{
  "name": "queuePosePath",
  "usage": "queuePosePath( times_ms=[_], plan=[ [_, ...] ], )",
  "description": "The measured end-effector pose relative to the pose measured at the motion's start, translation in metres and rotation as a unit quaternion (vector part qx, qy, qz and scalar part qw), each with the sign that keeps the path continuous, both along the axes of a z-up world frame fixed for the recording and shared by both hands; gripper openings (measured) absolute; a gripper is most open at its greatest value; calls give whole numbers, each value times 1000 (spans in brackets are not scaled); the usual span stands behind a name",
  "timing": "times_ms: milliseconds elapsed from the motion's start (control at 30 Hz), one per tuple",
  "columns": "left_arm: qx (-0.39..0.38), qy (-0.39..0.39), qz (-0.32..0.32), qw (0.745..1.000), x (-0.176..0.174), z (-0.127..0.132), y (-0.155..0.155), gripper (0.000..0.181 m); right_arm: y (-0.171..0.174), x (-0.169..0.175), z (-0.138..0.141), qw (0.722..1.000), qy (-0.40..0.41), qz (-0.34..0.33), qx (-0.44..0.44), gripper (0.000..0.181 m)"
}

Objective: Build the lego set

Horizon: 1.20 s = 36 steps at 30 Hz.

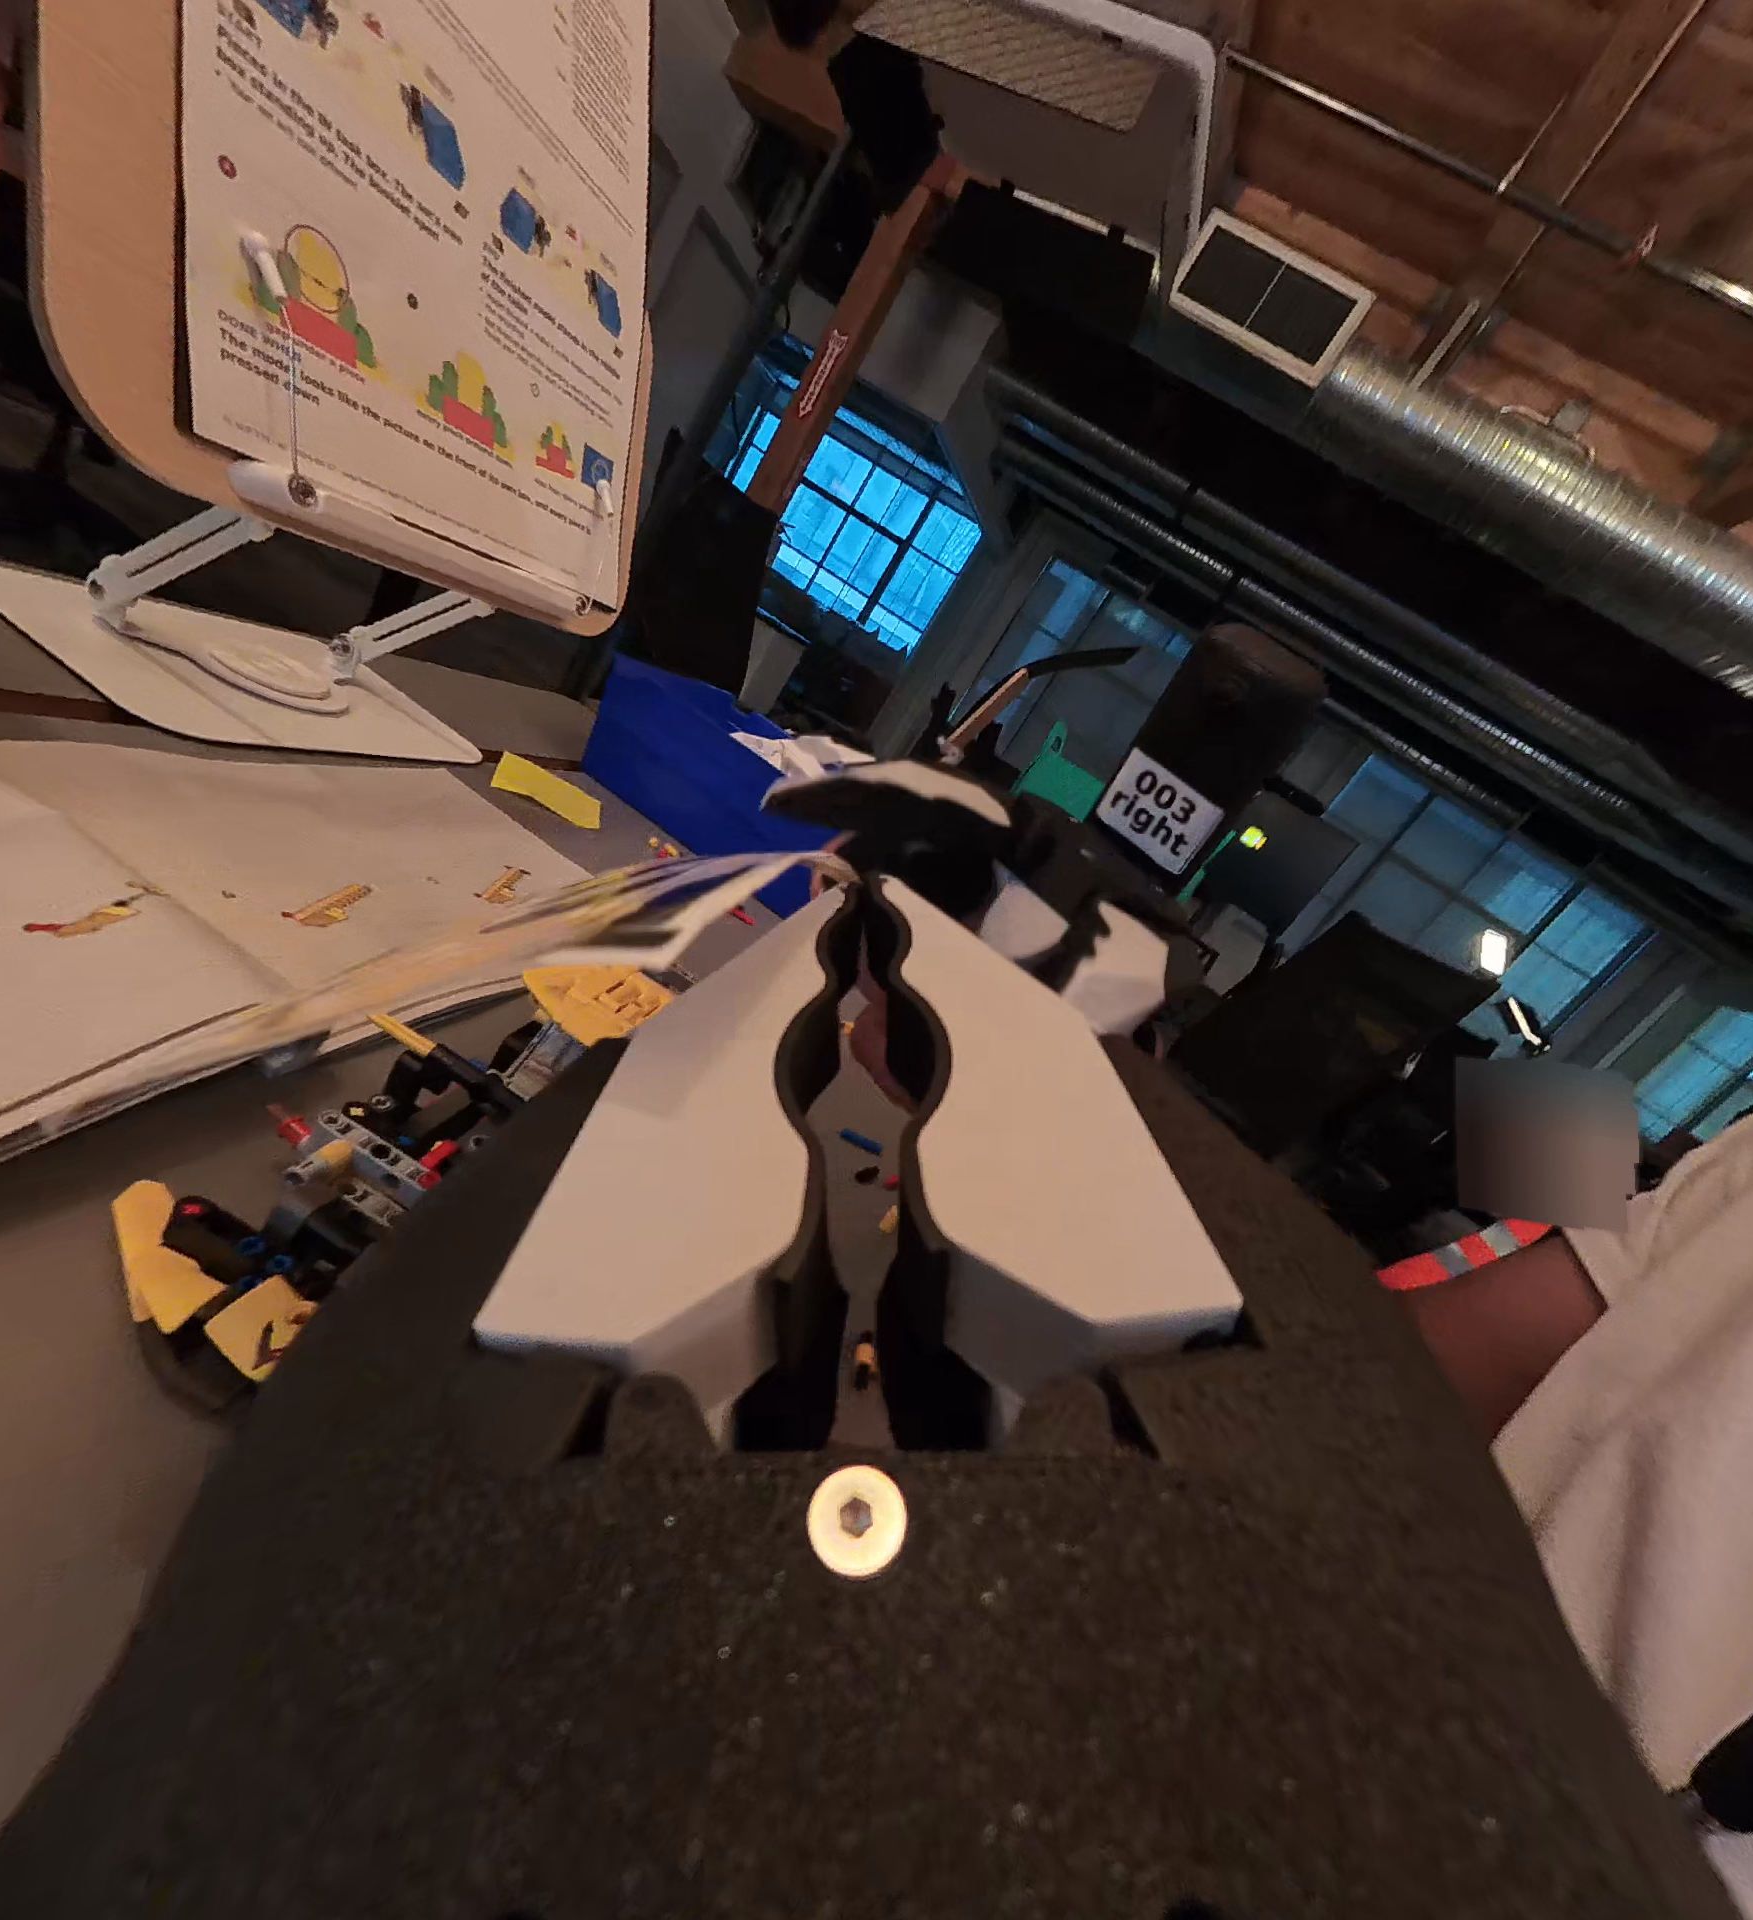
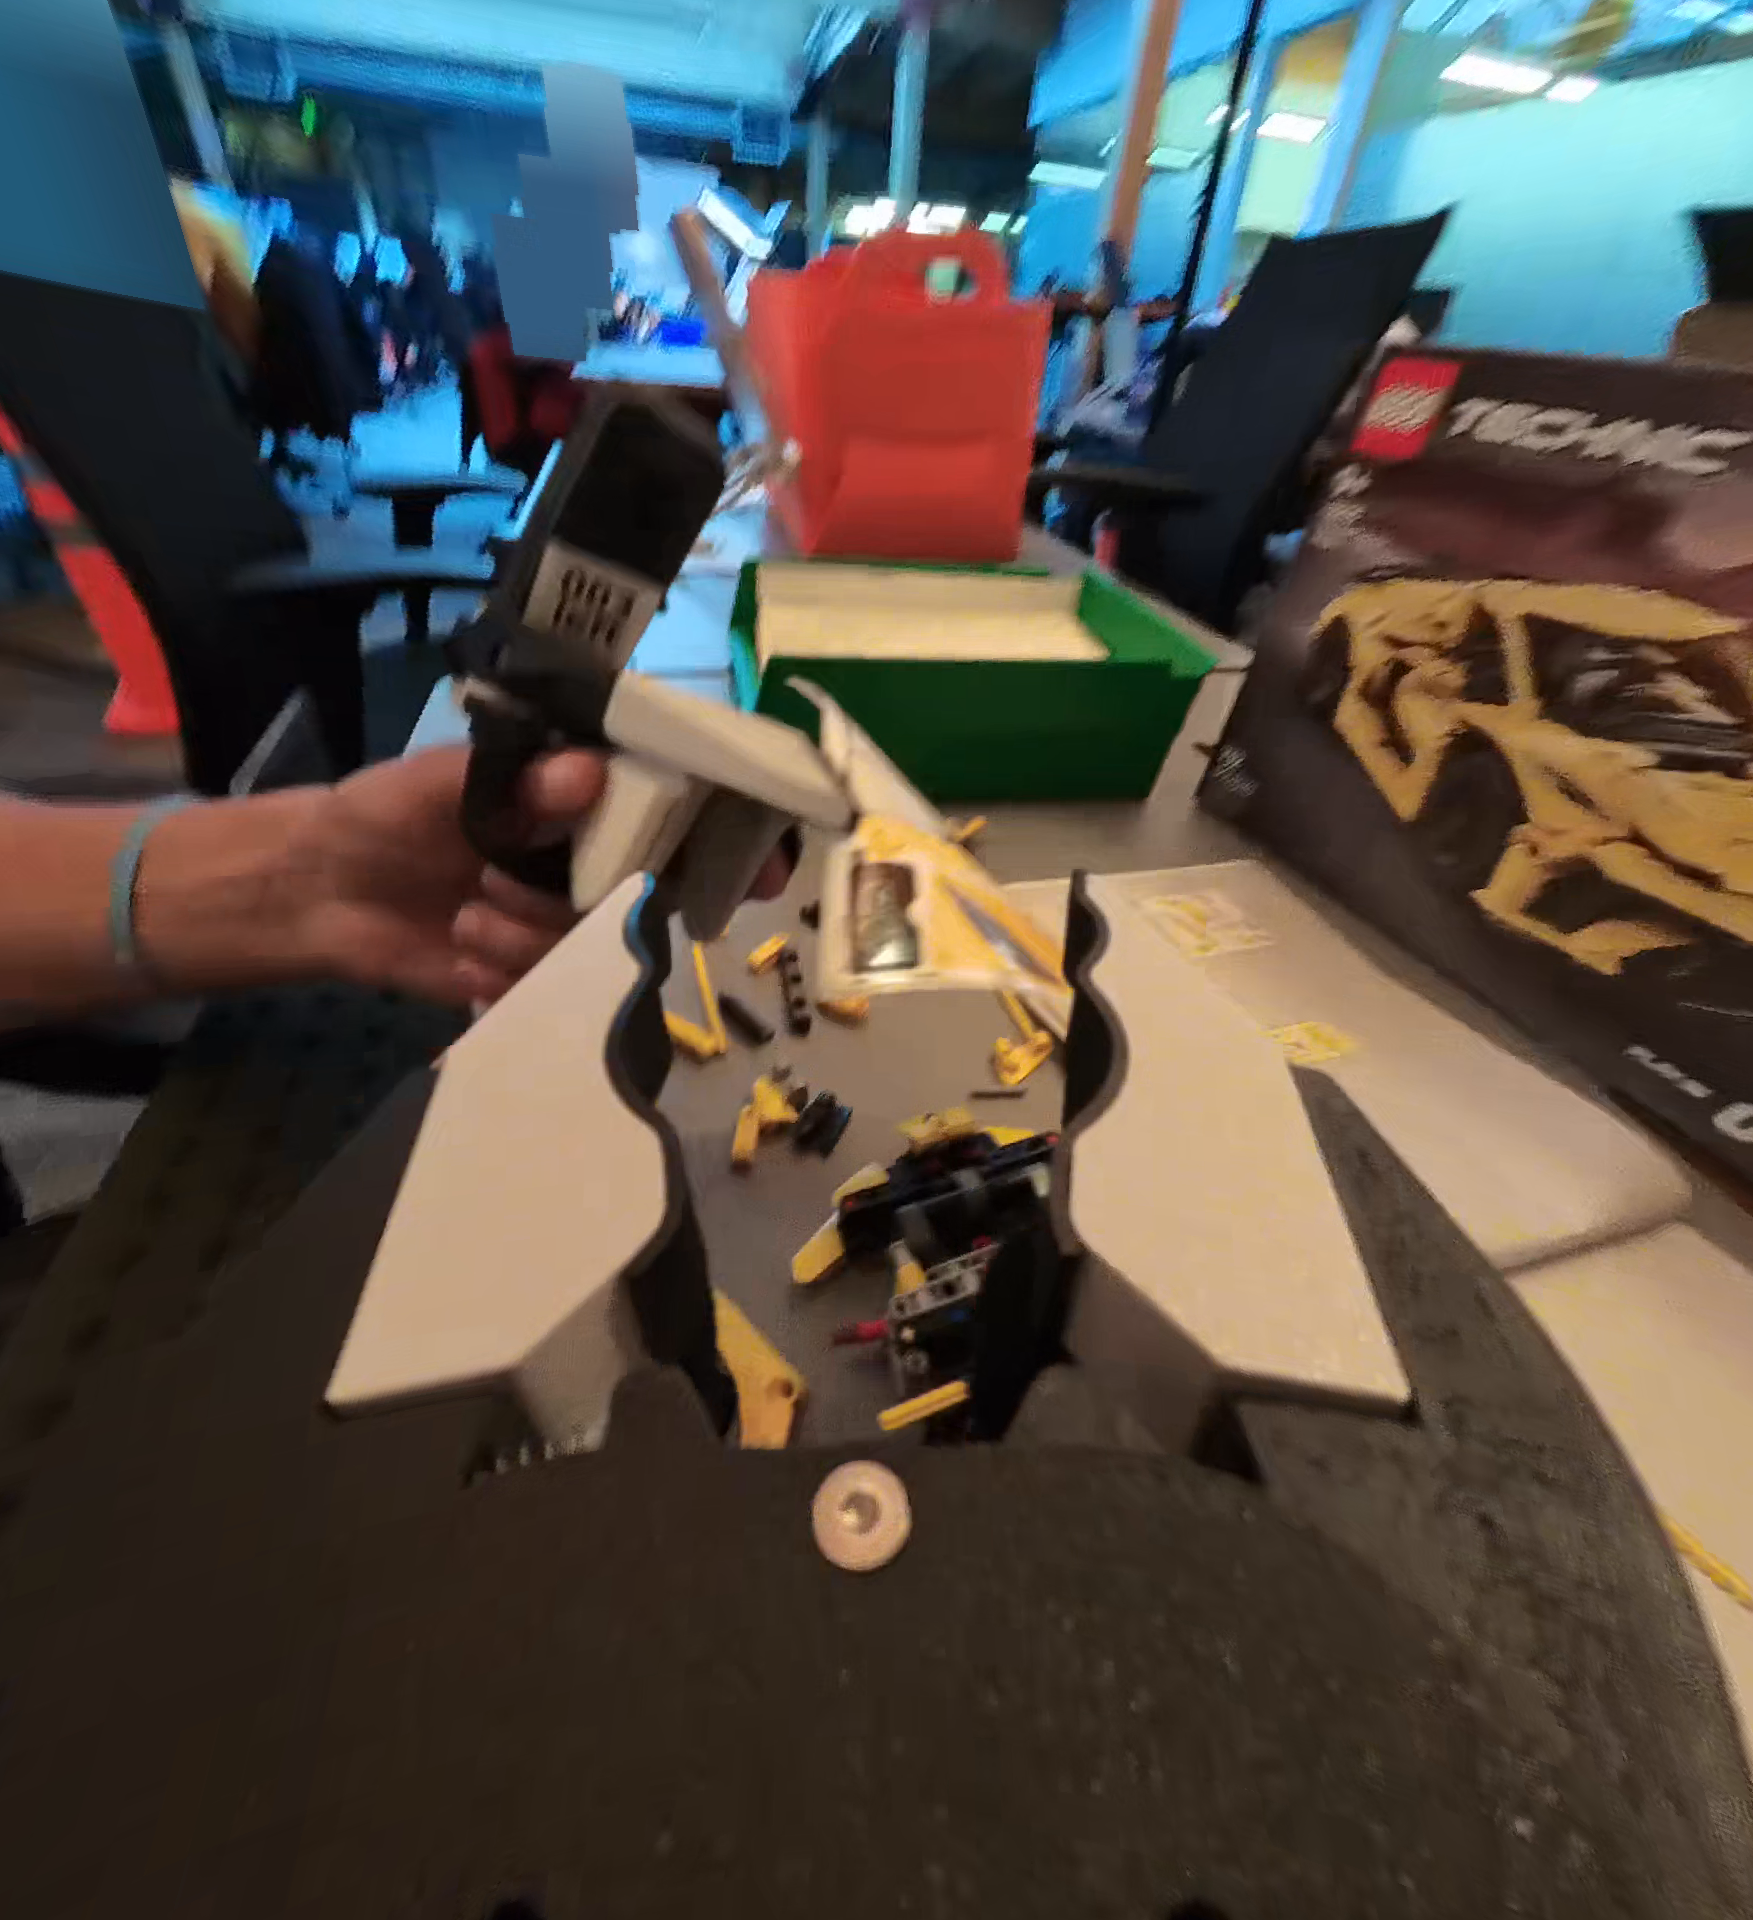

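The part-built black and yellow lego model (image 2: 945, 1205) lies on the grey table, between the fingers of my right gripper (image 2: 864, 904), which is open, empty and above it. The model also shows in the left wrist view (image 1: 332, 1195), low on the left. My left gripper (image 1: 856, 894) is shut on the edge of a printed paper sheet (image 1: 591, 935) and holds it up off the table. The right wrist view shows that gripper (image 2: 820, 821) in a person's hand, with the yellow-printed sheet (image 2: 913, 914) hanging from its tips.
Several loose yellow and black pieces (image 2: 778, 1112) lie beyond the model. An open instruction booklet (image 1: 176, 883) lies at the left, with a sheet stand (image 1: 415, 260) and a blue bin (image 1: 685, 758) behind. A green tray (image 2: 965, 675), red bag (image 2: 903, 416) and the set's box (image 2: 1537, 727) stand farther off. My left and right fingertips are right by each other.
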State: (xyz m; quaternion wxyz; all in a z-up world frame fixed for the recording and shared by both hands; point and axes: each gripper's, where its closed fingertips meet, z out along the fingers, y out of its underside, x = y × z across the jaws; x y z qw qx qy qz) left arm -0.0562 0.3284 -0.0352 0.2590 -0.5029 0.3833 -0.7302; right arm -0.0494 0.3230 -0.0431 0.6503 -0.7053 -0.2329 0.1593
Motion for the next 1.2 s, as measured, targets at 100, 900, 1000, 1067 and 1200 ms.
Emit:
queuePosePath(
  times_ms=[100,900,1000,1067,1200],
  plan=[
    [25,-5,-11,1000,-3,3,-6,0,-1,-22,-18,998,-21,41,-33,68],
    [165,-103,-125,973,-33,24,-65,0,-54,-46,25,896,287,311,-137,13],
    [191,-91,-121,970,-33,22,-66,0,-54,-45,23,896,286,308,-142,12],
    [201,-87,-120,968,-33,21,-66,0,-53,-45,23,897,286,306,-141,11],
    [226,-77,-122,963,-34,18,-69,0,-54,-41,27,893,299,310,-132,0]
  ],
)
